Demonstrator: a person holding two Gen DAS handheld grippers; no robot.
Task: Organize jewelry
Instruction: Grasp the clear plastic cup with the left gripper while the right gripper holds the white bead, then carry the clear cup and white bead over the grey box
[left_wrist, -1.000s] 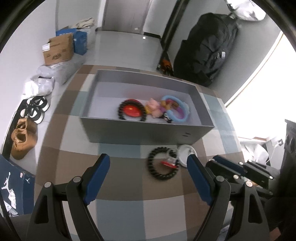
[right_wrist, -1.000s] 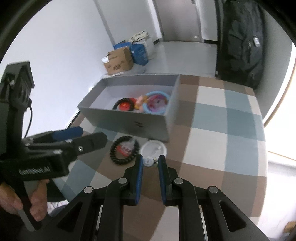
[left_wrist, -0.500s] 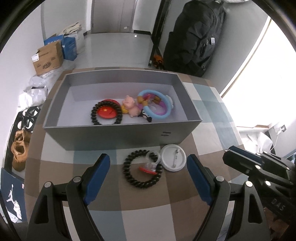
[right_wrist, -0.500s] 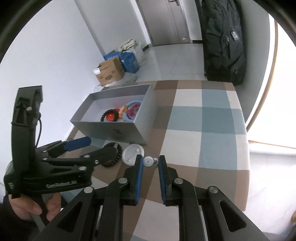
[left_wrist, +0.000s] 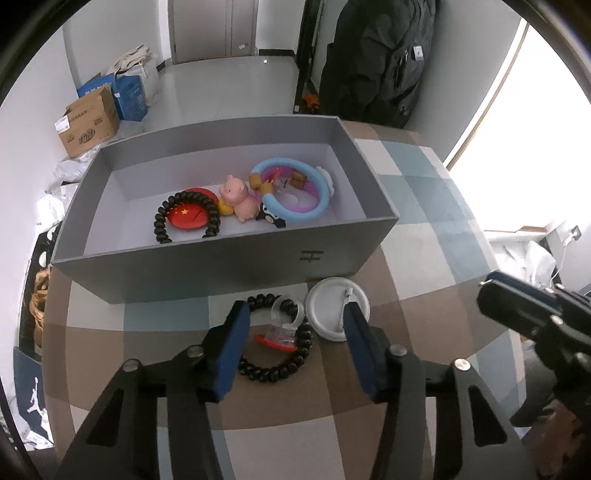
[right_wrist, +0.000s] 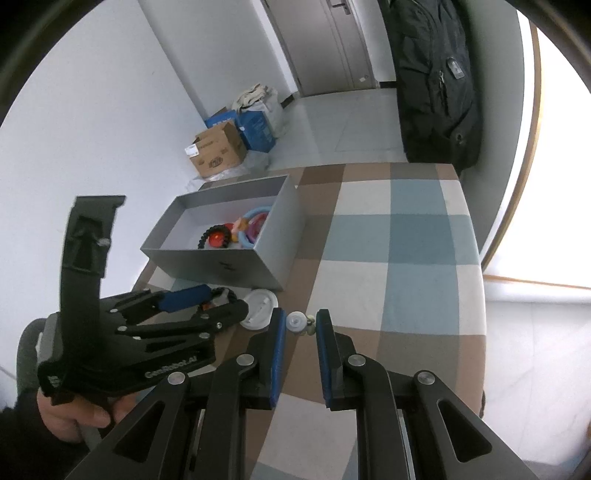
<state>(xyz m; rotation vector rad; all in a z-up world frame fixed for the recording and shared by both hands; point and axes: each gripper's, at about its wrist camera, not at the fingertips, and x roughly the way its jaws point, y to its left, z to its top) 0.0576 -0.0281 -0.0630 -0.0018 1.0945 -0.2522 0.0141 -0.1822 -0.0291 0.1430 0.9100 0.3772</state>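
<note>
On the checked tablecloth (left_wrist: 424, 258), just in front of the grey box (left_wrist: 221, 266): black bead bracelet (left_wrist: 275, 369) with a clear ring piece (left_wrist: 288, 314) and a red bit lying inside its loop, white round badge (left_wrist: 338, 308) just beside it to the right. Left gripper (left_wrist: 295, 343) is spread, fingers straddling the bracelet, right finger overlapping the badge edge; can't tell if it touches. Right gripper (right_wrist: 300, 326) is narrowed around a small white-and-cream trinket (right_wrist: 297, 322), small gaps visible either side, so can't tell if it's pinching. Inside the box: second black bracelet (left_wrist: 184, 218) around a red flag badge (left_wrist: 190, 218), pink pig figure (left_wrist: 240, 197), blue ring (left_wrist: 295, 190). Cardboard carton (left_wrist: 88, 123) on floor behind.
</note>
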